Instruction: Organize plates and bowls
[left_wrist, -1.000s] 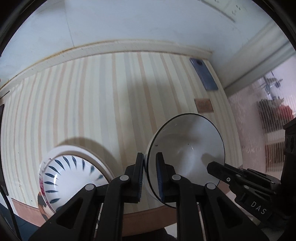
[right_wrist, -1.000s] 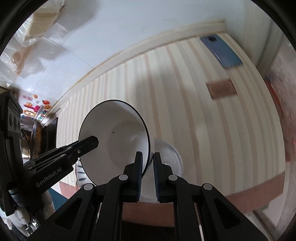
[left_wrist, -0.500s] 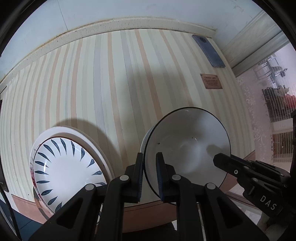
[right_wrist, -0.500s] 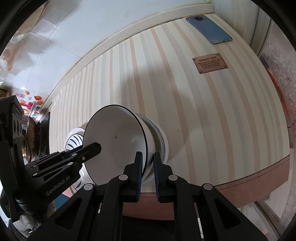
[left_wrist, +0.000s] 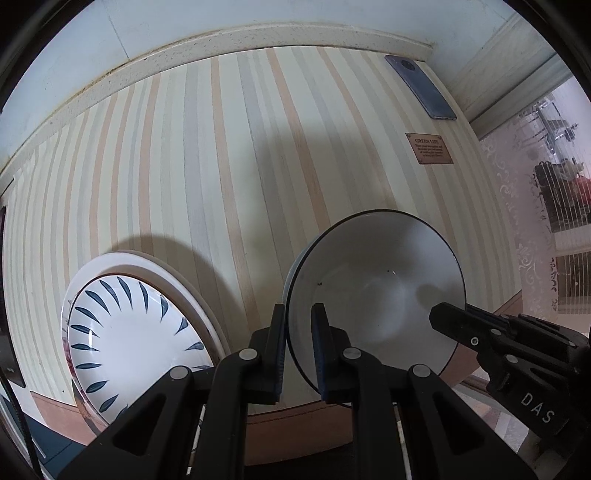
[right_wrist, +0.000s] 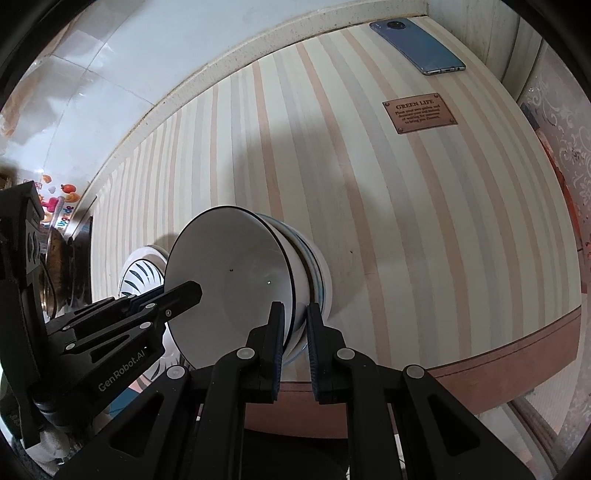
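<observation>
A white bowl (left_wrist: 376, 295) with a thin dark rim is held by both grippers on opposite sides of its rim. My left gripper (left_wrist: 298, 312) is shut on its left rim. My right gripper (right_wrist: 295, 308) is shut on the rim of the same bowl (right_wrist: 229, 280) at its right side. The bowl sits nested in a stack of blue-banded bowls (right_wrist: 314, 273) near the table's front edge. A plate with dark blue leaf marks (left_wrist: 136, 332) lies on a larger white plate (left_wrist: 122, 262) to the left.
The striped table (left_wrist: 240, 166) runs to a back ledge. A blue phone (right_wrist: 417, 48) and a brown plaque (right_wrist: 419, 112) lie at the far right. The table's brown front edge (right_wrist: 517, 350) is close below the bowls.
Both grippers have brought the white bowl down toward the table and onto the stack of bowls; it was held higher and more tilted one second ago.
</observation>
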